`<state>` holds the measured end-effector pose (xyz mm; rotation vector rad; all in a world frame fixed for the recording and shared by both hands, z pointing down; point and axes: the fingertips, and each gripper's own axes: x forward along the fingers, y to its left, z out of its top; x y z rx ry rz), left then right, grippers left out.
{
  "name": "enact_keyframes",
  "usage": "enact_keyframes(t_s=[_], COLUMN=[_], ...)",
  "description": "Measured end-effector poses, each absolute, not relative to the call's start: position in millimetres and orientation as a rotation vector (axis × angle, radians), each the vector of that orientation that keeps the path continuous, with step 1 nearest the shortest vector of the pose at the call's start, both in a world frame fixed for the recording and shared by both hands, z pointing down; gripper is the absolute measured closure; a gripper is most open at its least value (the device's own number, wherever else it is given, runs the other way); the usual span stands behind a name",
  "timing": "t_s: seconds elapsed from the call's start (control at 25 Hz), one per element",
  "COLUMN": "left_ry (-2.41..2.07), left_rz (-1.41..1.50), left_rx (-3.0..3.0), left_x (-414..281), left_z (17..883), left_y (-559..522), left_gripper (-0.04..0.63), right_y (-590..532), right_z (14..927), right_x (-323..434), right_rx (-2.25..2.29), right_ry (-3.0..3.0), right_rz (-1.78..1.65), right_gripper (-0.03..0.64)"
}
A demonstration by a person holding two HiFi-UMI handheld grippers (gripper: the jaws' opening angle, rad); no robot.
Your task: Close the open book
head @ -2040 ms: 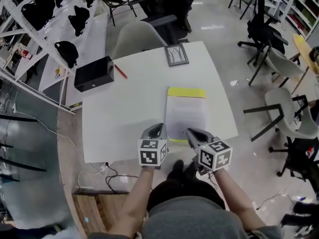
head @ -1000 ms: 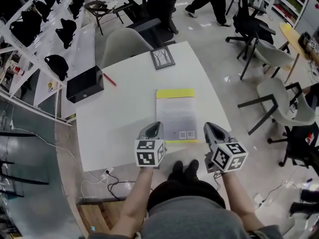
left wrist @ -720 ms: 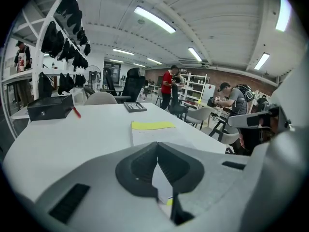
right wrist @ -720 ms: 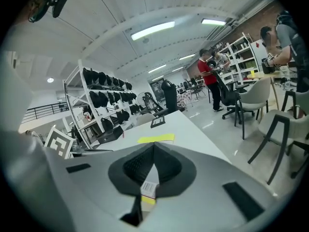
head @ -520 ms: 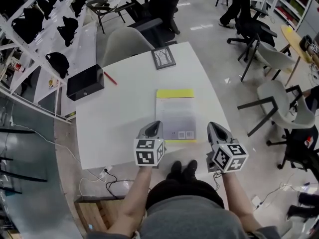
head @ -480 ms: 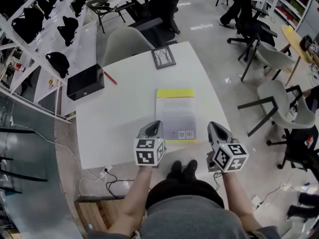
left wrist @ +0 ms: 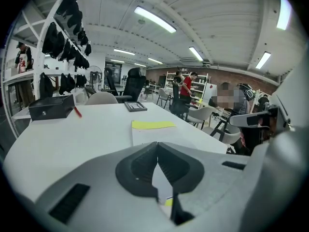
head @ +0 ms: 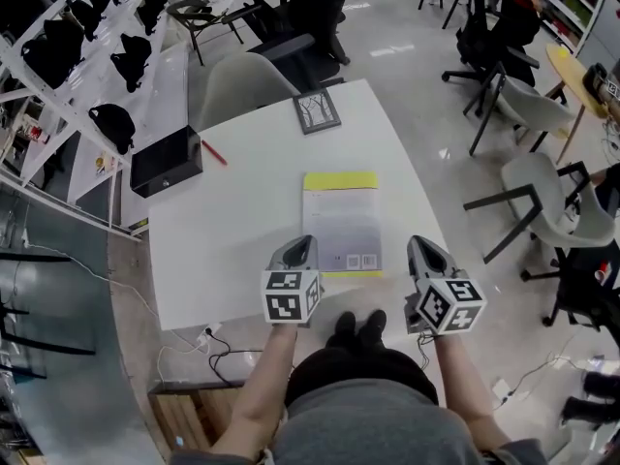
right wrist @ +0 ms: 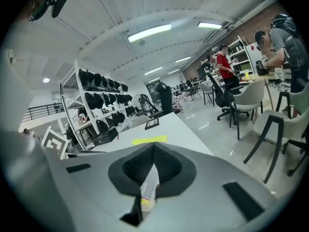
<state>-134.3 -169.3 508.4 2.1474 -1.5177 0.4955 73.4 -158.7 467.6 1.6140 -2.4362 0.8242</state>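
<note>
Pads of the left claw (head: 305, 243) pressed together tip to tip, nothing caught between: shut and empty. Hangs over the near edge of the bench (head: 232, 240), nose just beside the near left corner of the book (head: 341, 223), apparently not touching it. Right claw (head: 421, 245) likewise shut and empty, set near the bench's near right corner, a little apart from the book's right side.

Both parked on either side of the book rather than on it, probably for want of any work left there. Judging by the plain grey cover facing up, with small printed patches and no spread of pages, book already closed and task seemingly done. Shut and clear of the cover, so nothing to snag a page or drag the book askew.

Book itself flat on the bench, square to the near edge, roughly midway between the left and right edges and nearer the near edge than the far one. Yellow strip (head: 340, 180) across its far end; whether a flap, a cover band or a sheet underneath, hard to tell.

Farther out, small framed picture (head: 317, 111) at the far edge, well apart from the book. Black box (head: 167, 160) on the left edge toward the far corner, with a red pen (head: 214, 153) just beside it on the inward side. Pale chair (head: 254, 80) tucked behind the far edge. None of these in the way of either claw.
</note>
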Motion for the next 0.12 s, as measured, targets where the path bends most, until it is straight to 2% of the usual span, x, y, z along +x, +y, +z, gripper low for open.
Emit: enact_keyframes(t_s=[0.12], left_ry=[-1.518], left_rz=[0.496], left_rx=[2.142], left_x=[-133.2], left_z=[510.3], left_y=[-168.4], left_gripper=[0.589], right_y=[-157.8], right_z=[469.4], right_x=[75.0], right_rx=[1.611], right_ry=[-2.432], right_rz=[0.826], right_gripper=[0.614])
